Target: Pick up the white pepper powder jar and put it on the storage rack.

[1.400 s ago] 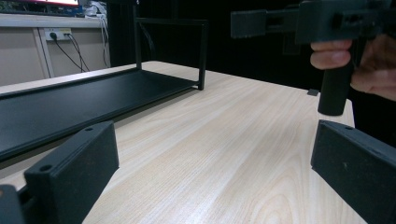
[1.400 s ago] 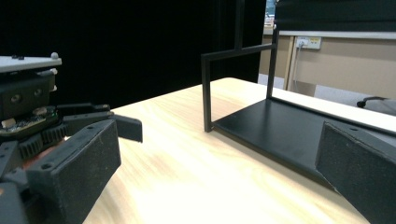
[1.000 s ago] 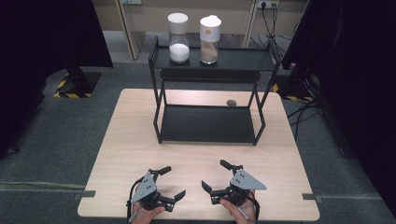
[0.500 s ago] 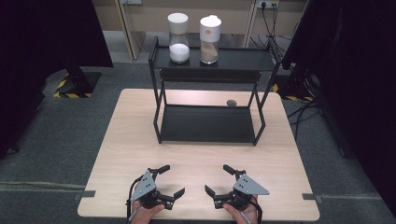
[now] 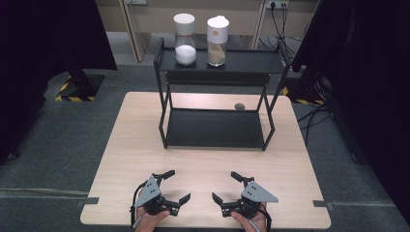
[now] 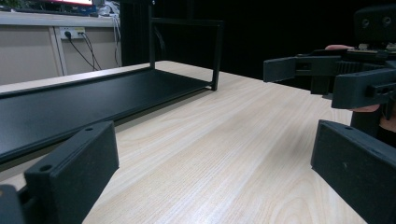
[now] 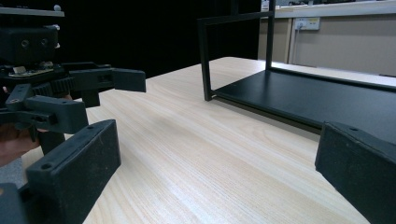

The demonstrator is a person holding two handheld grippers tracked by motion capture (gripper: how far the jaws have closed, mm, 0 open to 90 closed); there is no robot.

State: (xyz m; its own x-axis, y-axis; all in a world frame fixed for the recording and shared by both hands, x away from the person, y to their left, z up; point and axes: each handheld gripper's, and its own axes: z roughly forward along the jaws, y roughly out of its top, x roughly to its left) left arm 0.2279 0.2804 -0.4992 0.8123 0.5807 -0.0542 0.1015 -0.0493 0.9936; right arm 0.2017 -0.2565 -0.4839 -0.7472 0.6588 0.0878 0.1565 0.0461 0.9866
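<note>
Left gripper (image 5: 176,186): jaws spread wide, nothing between them, nothing touched. It sits low over the near edge of the wooden table (image 5: 125,145), held by the person's left hand (image 5: 151,220), jaws pointing forward and inward toward the right.

Right gripper (image 5: 227,186): jaws likewise spread wide and empty. It is held by the right hand (image 5: 249,220) at the near table edge, jaws angled forward and inward toward the left, mirroring the other. The two grippers sit near each other but apart; each appears in the other's gripper view, off to one side.

Ahead of both, at mid-table, stands a black two-tier metal rack (image 5: 215,128). Lower shelf bare. On the top shelf, two white-lidded jars stand upright side by side: the left jar (image 5: 184,39) holds white granules, the right jar (image 5: 217,41) a brownish fill. A small dark round object (image 5: 239,106) lies on the table just behind the rack's lower shelf, toward its right end; what it is cannot be told.
</note>
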